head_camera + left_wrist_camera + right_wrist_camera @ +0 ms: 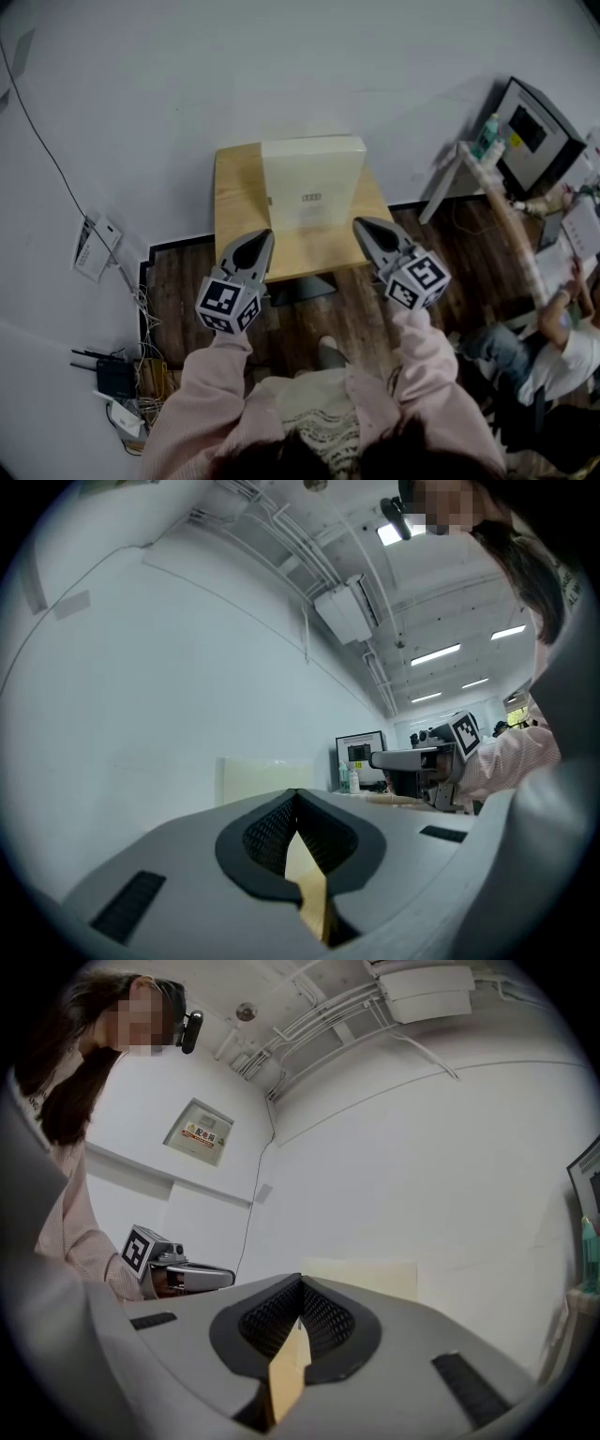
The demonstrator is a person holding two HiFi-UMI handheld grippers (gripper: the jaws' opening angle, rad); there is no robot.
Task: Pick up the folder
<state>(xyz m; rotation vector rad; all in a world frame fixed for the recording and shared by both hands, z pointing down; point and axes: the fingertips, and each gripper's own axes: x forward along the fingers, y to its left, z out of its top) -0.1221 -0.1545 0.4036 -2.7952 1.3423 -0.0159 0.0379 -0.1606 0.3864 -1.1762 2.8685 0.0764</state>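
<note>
A cream folder [312, 183] stands upright at the back of a small wooden table [234, 202], against the white wall. My left gripper [265, 234] hangs over the table's front left edge and points at the wall. My right gripper [359, 225] does the same at the front right. Both are shut and hold nothing, and the folder sits between and beyond their tips. In the left gripper view the folder [265, 780] shows just over the closed jaws [296, 794]. The right gripper view has the folder [361, 1279] behind its closed jaws [301, 1282].
The white wall backs the table. On the floor at the left lie cables and a router [117, 377]. At the right a seated person [553, 347] works at a desk with a monitor [530, 131]. Dark wood floor [178, 281] surrounds the table.
</note>
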